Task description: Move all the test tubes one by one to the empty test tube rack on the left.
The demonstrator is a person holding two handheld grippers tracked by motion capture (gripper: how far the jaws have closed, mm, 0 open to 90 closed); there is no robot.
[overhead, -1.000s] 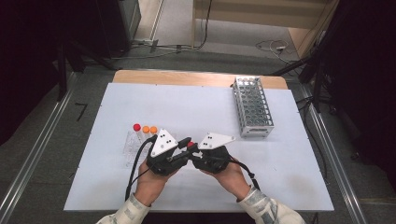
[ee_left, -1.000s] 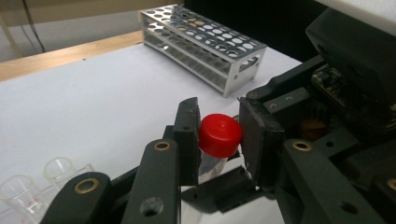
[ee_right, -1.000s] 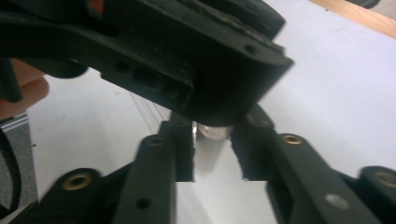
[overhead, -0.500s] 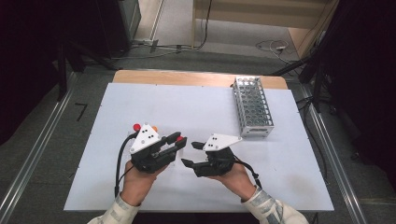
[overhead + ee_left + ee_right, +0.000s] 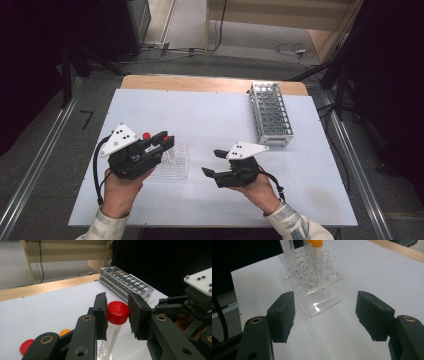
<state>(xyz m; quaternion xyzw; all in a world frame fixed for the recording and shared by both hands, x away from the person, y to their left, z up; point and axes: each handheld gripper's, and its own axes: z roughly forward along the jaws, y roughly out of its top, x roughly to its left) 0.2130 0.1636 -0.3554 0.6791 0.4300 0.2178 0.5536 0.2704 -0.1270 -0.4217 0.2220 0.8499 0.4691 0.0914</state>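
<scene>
The left tongs (image 5: 117,315) are clenched on the red cap of a tube (image 5: 117,313), holding it upright just above the clear rack (image 5: 172,162) near the counter's (image 5: 210,117) front left. The right tongs (image 5: 214,162) have just been opening and now stand released with nothing between them, level, facing the clear rack, where an orange-capped tube (image 5: 315,252) stands. As I judge it, the red-capped tube is lifted out and has yet to be carried to the metal rack (image 5: 270,114) at the far right, whose holes look free. Between the two racks the counter lies bare, so the path is open; the right tongs sit beside that path, and the metal rack stands close to the counter's right edge.
</scene>
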